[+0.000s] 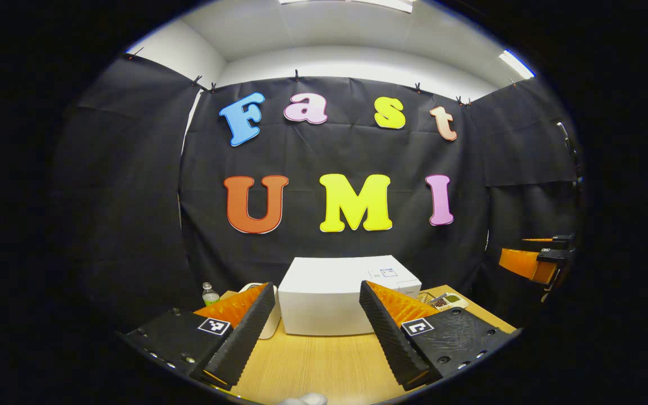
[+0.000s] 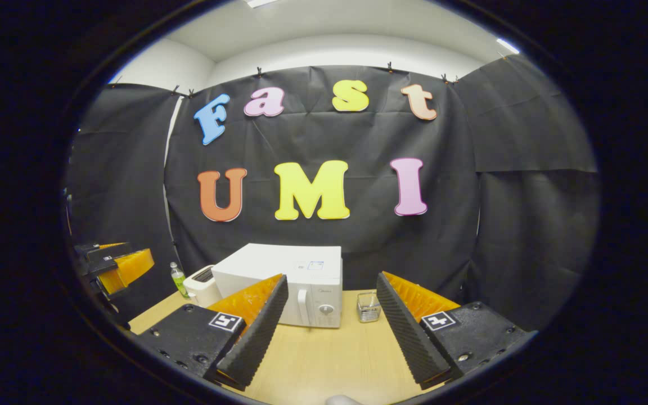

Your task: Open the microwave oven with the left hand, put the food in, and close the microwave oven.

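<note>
The white microwave (image 1: 329,298) stands at the back of the wooden table (image 1: 324,365); its door is closed, with the handle (image 2: 303,306) and dials facing front in the right gripper view. A small clear food container (image 2: 368,307) sits on the table just right of the microwave (image 2: 296,275), and its contents (image 1: 448,302) show past the left gripper's right finger. My left gripper (image 1: 317,287) is open, well short of the microwave, holding nothing. My right gripper (image 2: 332,278) is open too, with nothing between its fingers.
A white toaster (image 2: 203,287) and a small bottle (image 2: 178,278) stand left of the microwave. The bottle (image 1: 209,293) also shows in the left gripper view. The other gripper appears at each view's edge: right gripper (image 1: 532,261), left gripper (image 2: 116,267). Bare table (image 2: 324,360) lies in front.
</note>
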A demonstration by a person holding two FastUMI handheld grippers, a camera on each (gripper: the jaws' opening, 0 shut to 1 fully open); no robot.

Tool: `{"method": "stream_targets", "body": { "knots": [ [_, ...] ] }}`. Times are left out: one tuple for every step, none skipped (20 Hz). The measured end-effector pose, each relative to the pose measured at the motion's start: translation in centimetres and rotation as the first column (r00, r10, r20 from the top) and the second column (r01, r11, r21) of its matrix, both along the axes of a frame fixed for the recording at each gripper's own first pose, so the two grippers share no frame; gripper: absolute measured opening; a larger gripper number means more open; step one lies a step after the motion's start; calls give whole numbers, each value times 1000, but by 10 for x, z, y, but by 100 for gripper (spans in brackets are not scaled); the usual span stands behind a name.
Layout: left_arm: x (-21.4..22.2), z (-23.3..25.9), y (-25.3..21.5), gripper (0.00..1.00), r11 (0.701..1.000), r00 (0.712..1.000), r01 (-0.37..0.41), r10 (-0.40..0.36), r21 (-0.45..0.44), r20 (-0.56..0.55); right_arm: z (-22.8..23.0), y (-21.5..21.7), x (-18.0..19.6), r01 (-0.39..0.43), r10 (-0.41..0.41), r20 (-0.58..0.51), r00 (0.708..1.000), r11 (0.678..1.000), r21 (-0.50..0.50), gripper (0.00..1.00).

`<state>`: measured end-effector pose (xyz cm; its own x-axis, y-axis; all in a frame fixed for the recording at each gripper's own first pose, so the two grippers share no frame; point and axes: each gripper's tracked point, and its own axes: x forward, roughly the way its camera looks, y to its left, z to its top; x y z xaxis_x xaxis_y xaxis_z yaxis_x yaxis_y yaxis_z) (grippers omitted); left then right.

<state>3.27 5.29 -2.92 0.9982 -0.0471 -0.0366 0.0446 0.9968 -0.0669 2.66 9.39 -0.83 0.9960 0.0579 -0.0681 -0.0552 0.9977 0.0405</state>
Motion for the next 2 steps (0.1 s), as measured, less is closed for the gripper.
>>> {"method": "stream_targets", "body": {
  "knots": [
    [0,1,1,95,1000,1000,-3,3,2,4,0,2,0,-2,2,0,1000,1000,2,92],
    [0,3,1,94,1000,1000,-1,1,5,5,1,1,2,-4,4,-1,1000,1000,5,100]
  ]
}}
